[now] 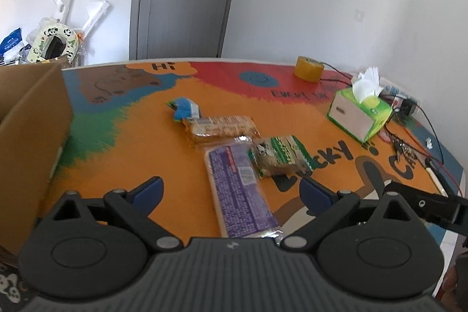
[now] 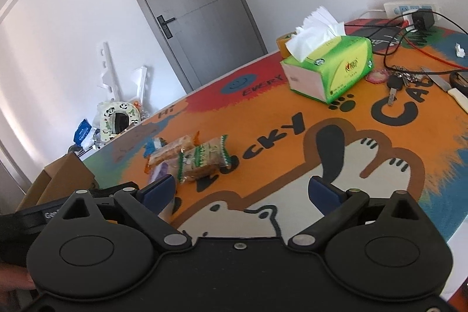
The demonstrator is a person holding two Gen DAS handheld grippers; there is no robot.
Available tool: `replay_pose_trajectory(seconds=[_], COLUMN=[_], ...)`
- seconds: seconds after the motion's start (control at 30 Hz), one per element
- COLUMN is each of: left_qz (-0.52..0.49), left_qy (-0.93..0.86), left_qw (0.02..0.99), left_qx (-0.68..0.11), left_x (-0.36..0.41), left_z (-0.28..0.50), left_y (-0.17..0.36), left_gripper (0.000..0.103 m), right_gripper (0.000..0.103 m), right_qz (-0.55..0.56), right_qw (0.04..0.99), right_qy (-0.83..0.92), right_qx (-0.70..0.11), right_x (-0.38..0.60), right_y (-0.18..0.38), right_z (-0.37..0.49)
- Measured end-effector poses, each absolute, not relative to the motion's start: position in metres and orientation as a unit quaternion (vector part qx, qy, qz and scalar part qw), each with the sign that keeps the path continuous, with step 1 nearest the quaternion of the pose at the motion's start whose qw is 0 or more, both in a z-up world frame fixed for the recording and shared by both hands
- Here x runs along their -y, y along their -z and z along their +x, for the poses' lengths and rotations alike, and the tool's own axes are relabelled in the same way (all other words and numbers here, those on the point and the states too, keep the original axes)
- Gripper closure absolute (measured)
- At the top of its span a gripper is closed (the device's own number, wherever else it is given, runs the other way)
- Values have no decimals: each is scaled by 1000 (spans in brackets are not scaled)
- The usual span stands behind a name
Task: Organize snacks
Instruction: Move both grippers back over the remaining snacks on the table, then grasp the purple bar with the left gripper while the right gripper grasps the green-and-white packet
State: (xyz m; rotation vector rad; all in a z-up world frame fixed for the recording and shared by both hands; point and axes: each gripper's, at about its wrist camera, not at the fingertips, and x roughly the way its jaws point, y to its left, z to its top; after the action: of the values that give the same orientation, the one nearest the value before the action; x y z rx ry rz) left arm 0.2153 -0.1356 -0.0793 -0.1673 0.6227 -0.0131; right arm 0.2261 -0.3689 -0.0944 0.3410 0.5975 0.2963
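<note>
Snacks are lying mid-table: purple packet (image 1: 239, 189) nearest, green packet (image 1: 278, 158) touching its right; left gripper (image 1: 231, 193) and right gripper (image 2: 242, 189) are both gaping wide, holding nothing

The cartoon-printed table (image 1: 140, 142) bears four snack packets (image 1: 234, 154) (clustered centrally), a tissue box (image 1: 359, 116), tape roll (image 1: 308, 68), keys (image 2: 393, 85) and a cardboard box (image 1: 32, 122).

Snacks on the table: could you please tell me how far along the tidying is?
Nothing looks put away yet. Four snacks lie on the table: purple pack, green pack, tan bar and blue pack. Both grippers are empty, jaws open; the left gripper hovers over the purple pack. All four remain to move, probably into the cardboard box; its inside is hidden.
</note>
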Motion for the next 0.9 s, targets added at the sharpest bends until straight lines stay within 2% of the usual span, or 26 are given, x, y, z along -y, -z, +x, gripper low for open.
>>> replay_pose_trajectory(seconds=[0.17, 0.27, 0.33, 0.37, 0.43, 0.53, 0.9], left_qz=[-69, -70, -73, -76, -68, -79, -104], left_qy=[3, -3, -3, 0, -4, -7, -9], left_qw=[944, 939, 934, 932, 935, 934, 939], left_qx=[-323, -337, -349, -353, -348, -348, -328], left_x=[146, 146, 144, 142, 141, 135, 110], left_z=[228, 234, 237, 238, 237, 238, 225], left_y=[93, 101, 106, 109, 109, 108, 94], left_gripper=[9, 19, 36, 37, 58, 70, 75], right_gripper=[4, 4, 4, 4, 4, 4, 4], right_qz=[172, 176, 178, 178, 178, 175, 161], right_qw=[928, 926, 925, 925, 924, 923, 923], right_qy=[-141, -139, -140, -140, -142, -146, -163], right_qx=[-299, -303, -305, -306, -308, -309, -310], right_x=[375, 377, 377, 376, 374, 369, 344], right_y=[101, 104, 106, 107, 109, 109, 105], right_z=[232, 235, 238, 238, 240, 242, 245])
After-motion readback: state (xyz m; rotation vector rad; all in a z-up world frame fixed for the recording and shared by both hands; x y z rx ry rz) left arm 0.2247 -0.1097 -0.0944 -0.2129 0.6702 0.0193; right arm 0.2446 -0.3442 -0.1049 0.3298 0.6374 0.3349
